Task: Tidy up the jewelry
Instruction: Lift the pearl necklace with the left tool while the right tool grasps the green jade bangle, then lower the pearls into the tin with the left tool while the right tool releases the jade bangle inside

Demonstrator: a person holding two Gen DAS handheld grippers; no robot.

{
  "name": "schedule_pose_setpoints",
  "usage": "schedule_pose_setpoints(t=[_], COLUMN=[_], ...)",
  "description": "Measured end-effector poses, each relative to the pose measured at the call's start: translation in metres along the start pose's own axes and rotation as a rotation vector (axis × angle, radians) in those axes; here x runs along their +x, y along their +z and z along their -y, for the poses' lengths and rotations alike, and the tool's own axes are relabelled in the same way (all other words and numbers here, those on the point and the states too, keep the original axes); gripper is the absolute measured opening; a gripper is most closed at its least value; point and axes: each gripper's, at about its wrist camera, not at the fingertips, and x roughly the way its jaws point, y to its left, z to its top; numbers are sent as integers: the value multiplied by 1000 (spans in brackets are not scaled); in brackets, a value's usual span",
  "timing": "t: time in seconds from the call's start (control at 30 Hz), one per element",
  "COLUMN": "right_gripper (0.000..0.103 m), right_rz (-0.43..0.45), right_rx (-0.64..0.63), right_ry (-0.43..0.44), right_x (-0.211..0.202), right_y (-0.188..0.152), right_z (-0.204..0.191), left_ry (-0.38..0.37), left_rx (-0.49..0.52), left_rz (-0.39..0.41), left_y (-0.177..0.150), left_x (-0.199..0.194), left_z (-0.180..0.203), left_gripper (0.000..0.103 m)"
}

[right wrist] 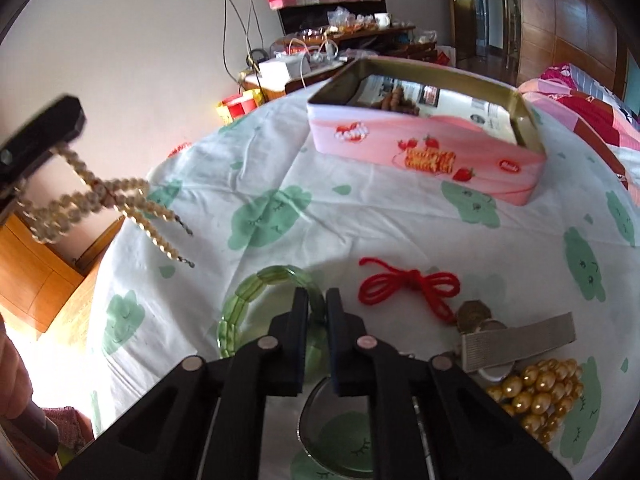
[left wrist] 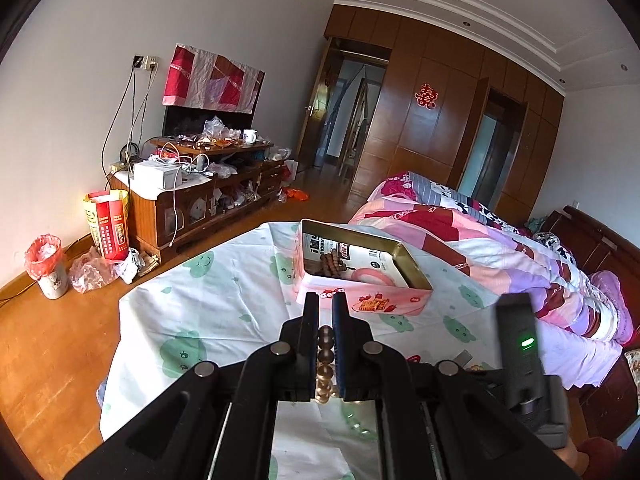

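Note:
My left gripper (left wrist: 325,304) is shut on a pale bead string (left wrist: 325,360) and holds it in the air short of the open pink tin (left wrist: 360,276). The right wrist view shows that string (right wrist: 100,200) dangling from the left gripper (right wrist: 36,140) at far left. The tin (right wrist: 424,152) holds brown beads (right wrist: 394,103). My right gripper (right wrist: 317,300) is shut on a green glass bracelet (right wrist: 244,304) lying on the cloth.
On the cloth-covered table (right wrist: 280,208) lie a red yarn bow (right wrist: 408,284), coins (right wrist: 474,312), a grey metal band (right wrist: 520,340) and a gold bead cluster (right wrist: 540,392). A bed (left wrist: 500,248) stands right, a cluttered cabinet (left wrist: 200,196) left.

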Motion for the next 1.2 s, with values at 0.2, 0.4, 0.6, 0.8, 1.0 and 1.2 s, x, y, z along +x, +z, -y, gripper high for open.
schedule_pose_setpoints(t=[0.2, 0.4, 0.6, 0.8, 1.0, 1.2], right_gripper=[12, 12, 12, 12, 12, 12], right_rz=[131, 223, 272, 314, 330, 286], right_rx=[63, 128, 191, 238, 251, 262], right_ry=[15, 5, -37, -65, -82, -68], right_x=[-30, -58, -70, -70, -52, -27], right_y=[13, 29, 45, 63, 93, 119], right_z=[13, 38, 73, 104, 127, 152], left_ry=[-5, -33, -60, -82, -113, -102], left_rx=[-8, 22, 54, 64, 57, 36], left_rz=[-16, -16, -7, 14, 35, 25], left_y=[1, 11, 28, 51, 78, 88], left_x=[9, 23, 44, 69, 105, 153], left_z=[2, 17, 34, 47, 55, 55], left_gripper=[5, 5, 5, 5, 5, 5])
